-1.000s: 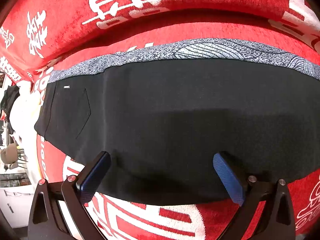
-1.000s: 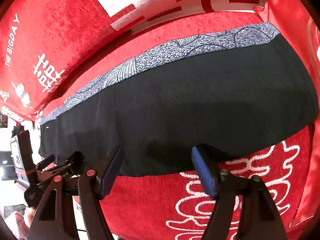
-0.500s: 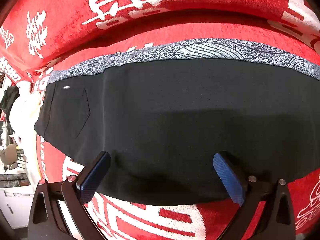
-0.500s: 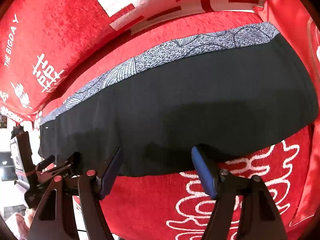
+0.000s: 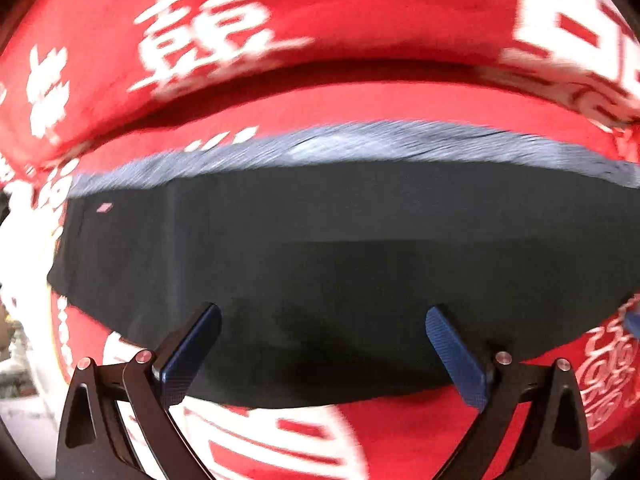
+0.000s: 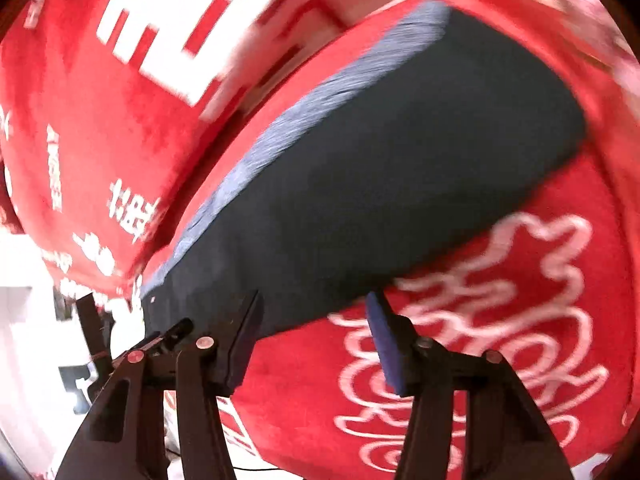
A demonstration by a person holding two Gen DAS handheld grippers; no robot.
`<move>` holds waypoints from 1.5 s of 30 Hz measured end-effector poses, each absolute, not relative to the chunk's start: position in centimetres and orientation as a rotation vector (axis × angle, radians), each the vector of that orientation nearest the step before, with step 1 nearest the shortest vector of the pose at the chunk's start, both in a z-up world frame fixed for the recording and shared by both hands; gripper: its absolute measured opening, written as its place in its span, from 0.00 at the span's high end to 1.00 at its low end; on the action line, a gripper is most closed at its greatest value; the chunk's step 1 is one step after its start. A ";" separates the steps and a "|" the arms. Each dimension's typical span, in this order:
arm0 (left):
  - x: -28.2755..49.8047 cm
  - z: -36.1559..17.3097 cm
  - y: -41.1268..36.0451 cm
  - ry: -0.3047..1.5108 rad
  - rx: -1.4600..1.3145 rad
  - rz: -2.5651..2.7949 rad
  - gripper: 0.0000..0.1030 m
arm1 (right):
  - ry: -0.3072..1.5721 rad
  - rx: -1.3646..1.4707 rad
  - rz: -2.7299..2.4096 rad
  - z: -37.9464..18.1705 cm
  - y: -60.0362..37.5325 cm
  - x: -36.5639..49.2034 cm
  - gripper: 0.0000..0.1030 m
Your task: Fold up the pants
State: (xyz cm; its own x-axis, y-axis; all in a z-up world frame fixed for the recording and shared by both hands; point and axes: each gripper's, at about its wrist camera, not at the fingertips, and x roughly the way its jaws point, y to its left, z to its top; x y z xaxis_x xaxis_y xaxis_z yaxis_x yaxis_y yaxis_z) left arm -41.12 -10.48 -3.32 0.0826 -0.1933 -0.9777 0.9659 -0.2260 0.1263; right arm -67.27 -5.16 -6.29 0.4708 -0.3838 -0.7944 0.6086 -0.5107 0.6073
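Black pants lie flat, folded lengthwise, on a red sofa seat, on top of a grey patterned cloth whose far edge shows. My left gripper is open and empty, its fingers over the near edge of the pants. My right gripper is open and empty at the near edge of the pants, tilted, with its right fingertip over the red seat. Both views are motion-blurred.
The sofa seat and back cushions are red with white characters. The right armrest rises beside the pants' right end. The left gripper's body shows at lower left of the right wrist view.
Both grippers have started moving; both views are now blurred. The right gripper has swung to the right and tilted. The left gripper has pulled back slightly. The pants have not moved.
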 end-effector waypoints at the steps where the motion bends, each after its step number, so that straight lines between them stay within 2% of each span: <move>1: -42.2 -3.4 -10.6 0.878 1.282 -1.409 0.00 | 0.160 1.725 -1.266 -6.5 -4.1 -68.2 0.44; 7: -49.0 -6.3 -10.8 0.839 1.331 -1.489 0.00 | -0.048 1.760 -1.361 -8.2 -1.6 -71.9 0.44; 19: -49.5 -6.3 -10.8 0.787 1.334 -1.524 0.00 | -0.253 1.711 -1.359 -9.3 -0.9 -73.2 0.44; 20: -49.5 -6.2 -10.8 0.793 1.331 -1.527 0.09 | -0.282 1.698 -1.352 -9.3 -1.6 -73.3 0.42; 21: -49.7 -5.9 -10.9 0.831 1.319 -1.558 0.31 | -0.287 1.691 -1.348 -9.3 -2.4 -73.2 0.43; 22: -50.0 -5.5 -10.8 0.856 1.318 -1.576 0.41 | -0.282 1.674 -1.337 -9.2 -3.6 -73.1 0.47; 23: -50.3 -5.1 -10.8 0.864 1.324 -1.589 0.53 | -0.257 1.669 -1.334 -9.0 -4.4 -72.9 0.74; 24: -50.9 -4.1 -10.6 0.846 1.317 -1.619 0.53 | -0.194 1.677 -1.343 -8.9 -5.4 -72.7 0.87; 28: -52.4 -2.3 -10.3 0.779 1.225 -1.757 0.53 | -0.137 1.611 -1.336 -6.8 -5.8 -72.5 0.88; 31: -53.1 -6.0 -10.5 0.842 1.280 -1.728 0.53 | -0.092 1.549 -1.339 -5.0 -5.6 -72.0 0.89; 34: -53.4 -5.7 -9.3 0.762 1.213 -1.742 0.53 | -0.026 1.497 -1.359 -3.8 -6.2 -71.0 0.90; 44: -48.4 -3.9 -9.8 1.000 1.171 -1.821 0.50 | 0.214 1.272 -1.379 2.7 -9.2 -65.4 0.90; 45: -47.5 -3.5 -9.8 1.008 1.157 -1.820 0.37 | 0.239 1.244 -1.378 3.5 -9.5 -64.5 0.90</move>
State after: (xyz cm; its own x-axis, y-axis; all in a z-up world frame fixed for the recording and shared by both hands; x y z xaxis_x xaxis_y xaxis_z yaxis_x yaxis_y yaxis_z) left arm -47.46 -9.80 -3.47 -0.3169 -0.1724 -0.9327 0.8818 -0.4156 -0.2228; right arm -64.47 -9.52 3.45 0.2766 -0.5930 -0.7563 0.8131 -0.2751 0.5130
